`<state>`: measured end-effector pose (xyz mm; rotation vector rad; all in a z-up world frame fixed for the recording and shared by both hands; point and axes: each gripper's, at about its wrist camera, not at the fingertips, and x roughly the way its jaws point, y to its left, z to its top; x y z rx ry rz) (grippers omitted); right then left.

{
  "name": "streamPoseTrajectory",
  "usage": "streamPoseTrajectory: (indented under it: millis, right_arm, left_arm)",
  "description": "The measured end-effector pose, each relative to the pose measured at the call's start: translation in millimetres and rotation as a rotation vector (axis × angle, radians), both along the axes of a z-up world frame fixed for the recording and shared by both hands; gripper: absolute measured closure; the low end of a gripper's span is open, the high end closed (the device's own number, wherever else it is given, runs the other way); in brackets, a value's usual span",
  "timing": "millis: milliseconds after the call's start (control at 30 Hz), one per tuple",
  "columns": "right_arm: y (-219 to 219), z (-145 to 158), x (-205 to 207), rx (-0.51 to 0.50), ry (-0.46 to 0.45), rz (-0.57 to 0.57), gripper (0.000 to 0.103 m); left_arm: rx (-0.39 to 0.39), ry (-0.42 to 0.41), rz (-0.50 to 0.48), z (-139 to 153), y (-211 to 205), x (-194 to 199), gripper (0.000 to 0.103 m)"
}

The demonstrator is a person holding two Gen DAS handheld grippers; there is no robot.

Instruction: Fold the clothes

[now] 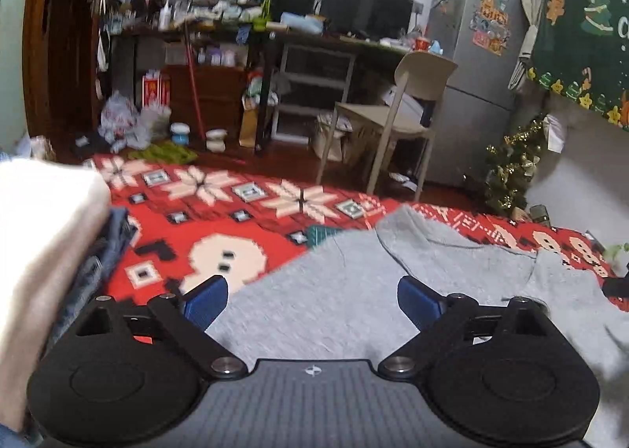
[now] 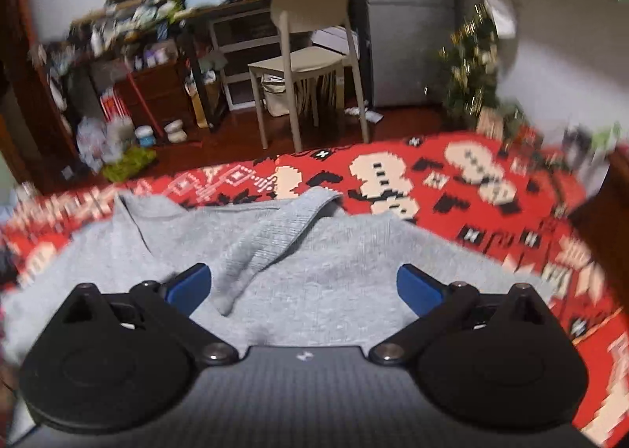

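Jaws of both the left gripper [image 1: 312, 298] and right gripper [image 2: 302, 286] are spread wide and empty over the grey sweater [image 2: 314, 251] laid on the red blanket [image 1: 220, 212], where the loose sleeve [image 2: 267, 243] could be bunched if missed.

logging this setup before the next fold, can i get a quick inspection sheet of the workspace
surface: red patterned blanket, spread flat.
job's things: grey sweater lying on it, sleeve folded across the body; folded pile to the left.
clutter: bags and bowls on the floor by the desk.
grippers: left claw open, empty; right claw open over the sweater.
cables: nothing seen.
surroundings: chair, fridge, small Christmas tree.
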<state>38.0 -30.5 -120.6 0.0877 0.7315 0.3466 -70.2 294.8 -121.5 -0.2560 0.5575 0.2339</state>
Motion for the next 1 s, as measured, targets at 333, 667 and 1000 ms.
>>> streamPoseTrajectory:
  millis: [333,667,1000]
  right_arm:
    - [-15,-41,62,0.348,0.203,-0.081,0.074]
    - [-16,-80,102,0.492,0.266,-0.169,0.073]
    - [-4,-82,107,0.530,0.261,-0.137,0.099]
  left_arm:
    - [-0.061,0.001,-0.061,-10,-1,0,0.010]
    - [-0.102,0.006,-0.024,-17,10,3,0.009]
    - [-0.071,0.030,0.099,-17,23,0,0.009]
